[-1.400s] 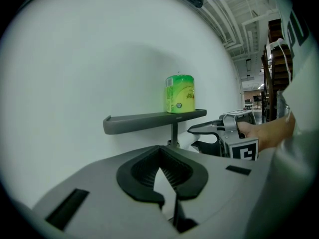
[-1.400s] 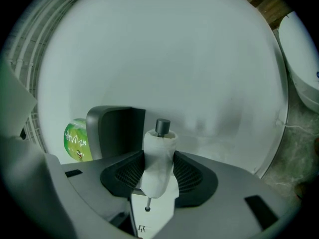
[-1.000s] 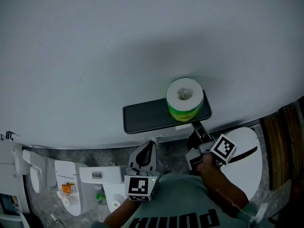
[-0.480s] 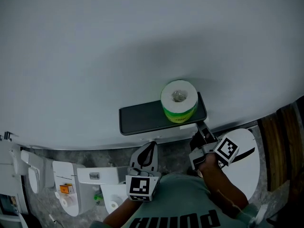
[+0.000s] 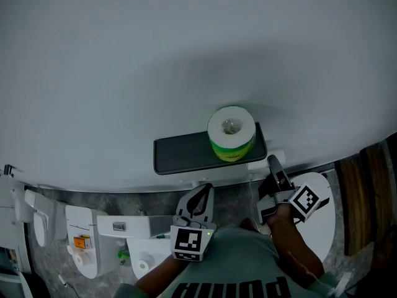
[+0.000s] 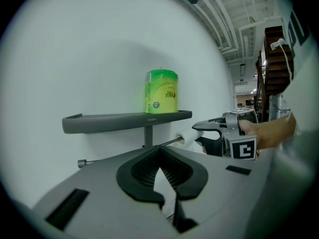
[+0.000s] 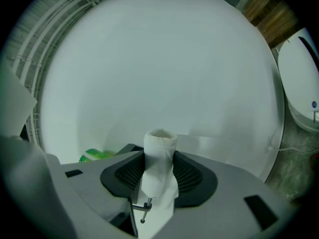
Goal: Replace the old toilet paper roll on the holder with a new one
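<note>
While the right gripper [image 6: 199, 132] clamps the nearly bare white toilet paper roll [image 7: 159, 158] on the metal holder rod [image 6: 124, 152], the left gripper [image 5: 201, 194] sits closed, empty; a green-wrapped new roll [image 5: 231, 135] stands on the dark grey shelf [image 5: 180, 155].

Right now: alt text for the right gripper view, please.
The right gripper has its jaws shut on a nearly spent white toilet paper roll, a thin metal rod showing just below it. Behind: a plain white wall, a green-wrapped roll at lower left, a white toilet at right.
</note>
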The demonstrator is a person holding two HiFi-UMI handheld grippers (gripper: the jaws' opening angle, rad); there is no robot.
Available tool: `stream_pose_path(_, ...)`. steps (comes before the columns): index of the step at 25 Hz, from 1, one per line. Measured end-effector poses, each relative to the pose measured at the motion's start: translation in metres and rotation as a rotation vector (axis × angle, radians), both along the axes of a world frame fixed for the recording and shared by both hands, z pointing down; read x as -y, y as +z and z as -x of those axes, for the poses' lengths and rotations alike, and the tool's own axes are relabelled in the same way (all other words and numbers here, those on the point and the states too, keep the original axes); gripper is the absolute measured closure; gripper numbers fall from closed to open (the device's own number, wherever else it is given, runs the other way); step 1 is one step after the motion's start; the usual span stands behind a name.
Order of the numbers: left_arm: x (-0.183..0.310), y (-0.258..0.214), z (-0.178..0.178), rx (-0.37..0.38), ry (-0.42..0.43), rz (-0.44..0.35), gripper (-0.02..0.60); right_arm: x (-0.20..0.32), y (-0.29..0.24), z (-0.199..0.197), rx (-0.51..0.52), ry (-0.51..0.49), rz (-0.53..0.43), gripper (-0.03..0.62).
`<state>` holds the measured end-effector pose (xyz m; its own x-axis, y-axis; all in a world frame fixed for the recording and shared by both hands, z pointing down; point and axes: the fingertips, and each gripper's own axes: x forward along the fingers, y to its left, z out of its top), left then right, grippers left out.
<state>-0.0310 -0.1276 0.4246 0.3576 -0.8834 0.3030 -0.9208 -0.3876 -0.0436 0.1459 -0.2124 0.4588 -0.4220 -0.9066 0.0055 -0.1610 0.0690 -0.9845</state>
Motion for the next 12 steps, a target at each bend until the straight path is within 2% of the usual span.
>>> stream_pose_path(12,0.003,0.002,-0.048,-0.035,0.075,-0.001,0.577,-0.024,-0.018,-0.055,-0.053,0.07,-0.047,0.41)
